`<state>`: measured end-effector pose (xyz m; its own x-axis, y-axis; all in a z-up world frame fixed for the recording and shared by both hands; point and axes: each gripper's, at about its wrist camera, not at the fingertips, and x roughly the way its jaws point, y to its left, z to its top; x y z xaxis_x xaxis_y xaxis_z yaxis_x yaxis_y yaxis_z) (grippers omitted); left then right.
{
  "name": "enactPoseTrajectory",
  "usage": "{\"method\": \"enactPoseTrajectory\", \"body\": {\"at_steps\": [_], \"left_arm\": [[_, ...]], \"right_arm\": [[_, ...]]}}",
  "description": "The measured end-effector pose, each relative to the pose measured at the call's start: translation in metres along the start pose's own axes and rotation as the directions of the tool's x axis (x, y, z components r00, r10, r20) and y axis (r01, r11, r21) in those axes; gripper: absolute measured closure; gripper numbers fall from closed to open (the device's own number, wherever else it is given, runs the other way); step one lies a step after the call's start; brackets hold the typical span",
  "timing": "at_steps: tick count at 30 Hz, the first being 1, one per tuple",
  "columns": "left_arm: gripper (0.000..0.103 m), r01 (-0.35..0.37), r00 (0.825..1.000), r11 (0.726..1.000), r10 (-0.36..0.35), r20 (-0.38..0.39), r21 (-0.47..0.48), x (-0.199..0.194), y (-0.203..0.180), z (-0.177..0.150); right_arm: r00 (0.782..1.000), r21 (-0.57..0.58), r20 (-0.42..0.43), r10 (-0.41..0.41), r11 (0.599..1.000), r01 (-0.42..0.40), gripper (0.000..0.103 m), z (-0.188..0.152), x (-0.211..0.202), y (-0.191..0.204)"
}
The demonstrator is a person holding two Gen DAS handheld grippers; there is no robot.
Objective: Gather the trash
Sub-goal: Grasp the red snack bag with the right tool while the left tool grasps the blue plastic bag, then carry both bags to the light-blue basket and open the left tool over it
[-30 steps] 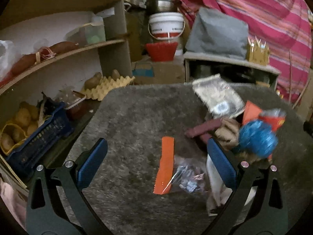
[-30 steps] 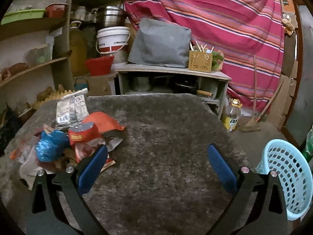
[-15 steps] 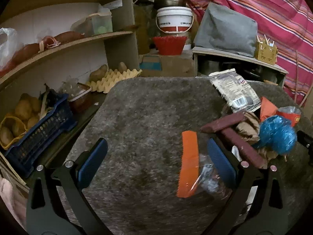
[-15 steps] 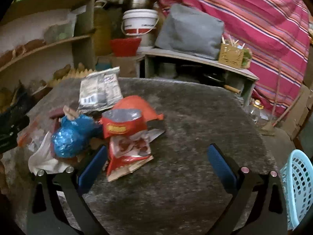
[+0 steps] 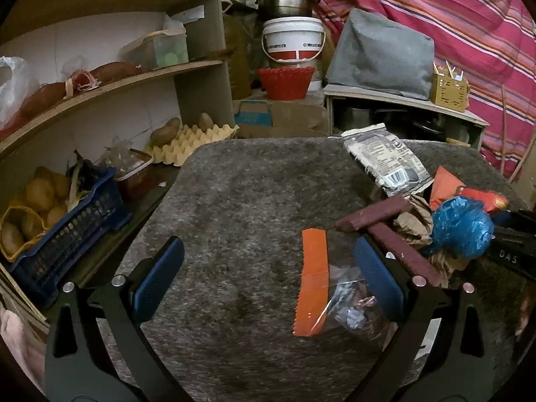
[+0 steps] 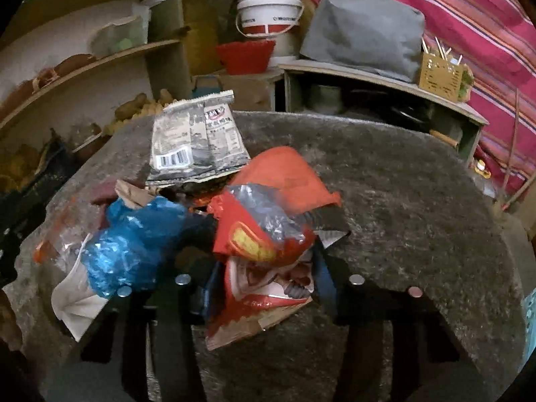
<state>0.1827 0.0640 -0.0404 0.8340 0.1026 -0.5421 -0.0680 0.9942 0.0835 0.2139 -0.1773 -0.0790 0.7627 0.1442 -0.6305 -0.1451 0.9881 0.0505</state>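
Observation:
A heap of trash lies on the grey fuzzy table (image 5: 241,201): a grey printed packet (image 5: 385,159), brown bars (image 5: 375,212), a crumpled blue bag (image 5: 460,226), an orange strip (image 5: 313,281) on a clear bag (image 5: 348,305). My left gripper (image 5: 268,278) is open, its right finger beside the clear bag. In the right wrist view my right gripper (image 6: 264,284) has closed in around a red and white snack wrapper (image 6: 264,301) at the heap's near edge. A red snack bag (image 6: 261,231) and the blue bag (image 6: 130,244) lie just behind.
Wooden shelves (image 5: 100,80) on the left hold a blue crate of potatoes (image 5: 63,227) and an egg tray (image 5: 191,140). A white bucket (image 5: 293,43), a red bowl (image 5: 284,82) and a grey cushion (image 5: 382,53) stand behind. A striped cloth (image 6: 469,16) hangs at the back.
My right gripper moved left into the trash heap and its fingers closed around the red and white wrapper. My left gripper shifted slightly left and stayed open.

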Motion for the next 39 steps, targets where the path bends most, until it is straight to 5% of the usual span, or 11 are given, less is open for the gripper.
{"method": "enactPoseTrajectory", "body": {"at_steps": [10,17,25,36,39], "left_arm": [[0.005,0.045,0.999,0.999,-0.045,0.017,-0.016,-0.011,-0.027,0.007],[0.005,0.137,0.990,0.990,-0.137,0.033,0.017,-0.025,-0.076,0.010],[0.006,0.163,0.986,0.984,-0.164,0.001,0.071,-0.016,-0.129,0.004],[0.067,0.169,0.985,0.982,-0.165,-0.049,0.087,0.000,-0.141,0.001],[0.071,0.164,0.986,0.982,-0.163,-0.024,0.092,-0.009,-0.142,0.004]], "right_arm": [[0.995,0.038,0.062,-0.082,0.996,0.080,0.062,-0.008,-0.042,-0.041],[0.985,0.087,0.059,-0.159,0.984,0.154,0.062,-0.018,-0.060,-0.086],[0.981,0.120,0.055,-0.187,0.977,0.179,0.062,-0.027,-0.072,-0.116],[0.978,0.169,0.069,-0.196,0.969,0.182,0.062,-0.038,-0.086,-0.147],[0.979,0.181,0.074,-0.189,0.968,0.173,0.062,-0.040,-0.089,-0.150]]}}
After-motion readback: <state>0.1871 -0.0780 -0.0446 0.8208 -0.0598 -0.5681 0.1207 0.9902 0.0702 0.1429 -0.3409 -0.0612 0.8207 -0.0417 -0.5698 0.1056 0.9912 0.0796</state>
